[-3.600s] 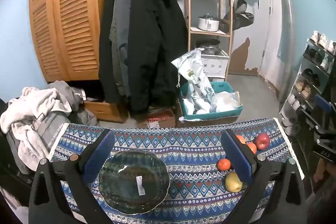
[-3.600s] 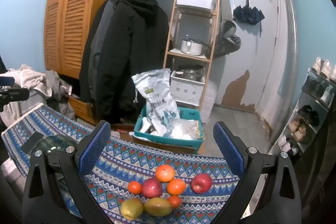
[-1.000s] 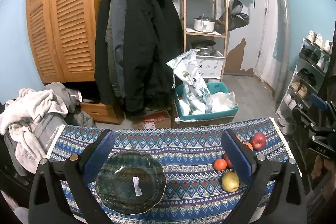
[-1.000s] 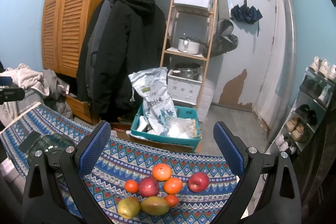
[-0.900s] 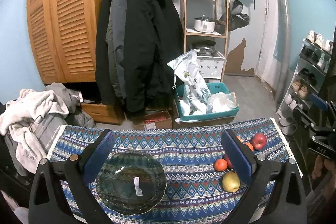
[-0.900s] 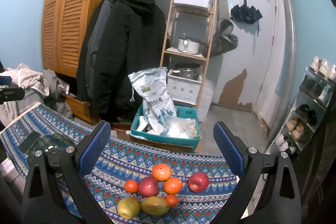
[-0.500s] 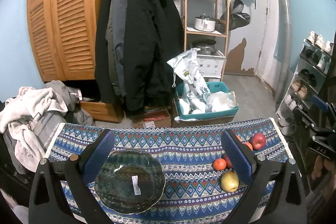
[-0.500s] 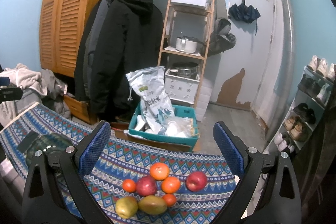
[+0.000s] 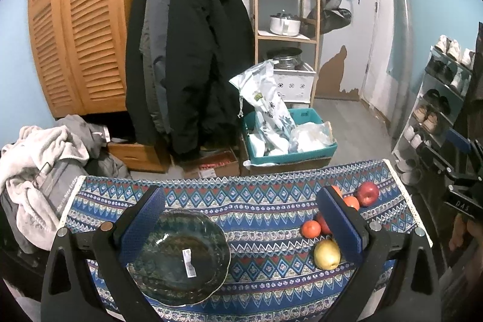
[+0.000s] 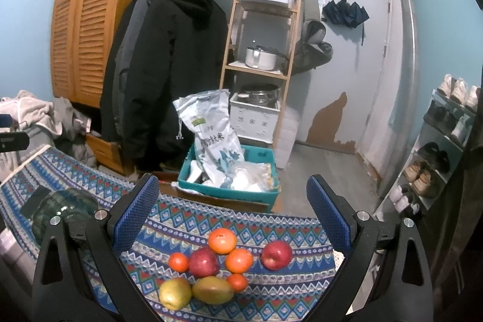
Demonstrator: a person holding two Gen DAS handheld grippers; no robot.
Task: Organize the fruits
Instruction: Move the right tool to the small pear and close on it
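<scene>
A dark green glass bowl (image 9: 181, 258) with a white sticker sits on the patterned blue cloth (image 9: 256, 201) under my open, empty left gripper (image 9: 241, 219). Fruits lie at the cloth's right end: a yellow pear (image 9: 327, 254), a small orange (image 9: 311, 229) and a red apple (image 9: 368, 193). In the right wrist view my open, empty right gripper (image 10: 232, 207) hovers above the fruit cluster: a large orange (image 10: 222, 240), a dark red apple (image 10: 203, 261), a red apple (image 10: 276, 255), a pear (image 10: 175, 293), a mango (image 10: 212, 289) and small oranges (image 10: 178, 261). The bowl (image 10: 65, 208) shows at the left.
Beyond the table stand a teal bin (image 9: 289, 138) with bags, hanging black coats (image 9: 193, 50), a wooden shelf with pots (image 10: 262, 56) and a shoe rack (image 10: 446, 141) at right. A pile of clothes (image 9: 39, 162) lies left of the table.
Both views drifted only slightly; the fruits and bowl stay put and both grippers stay open.
</scene>
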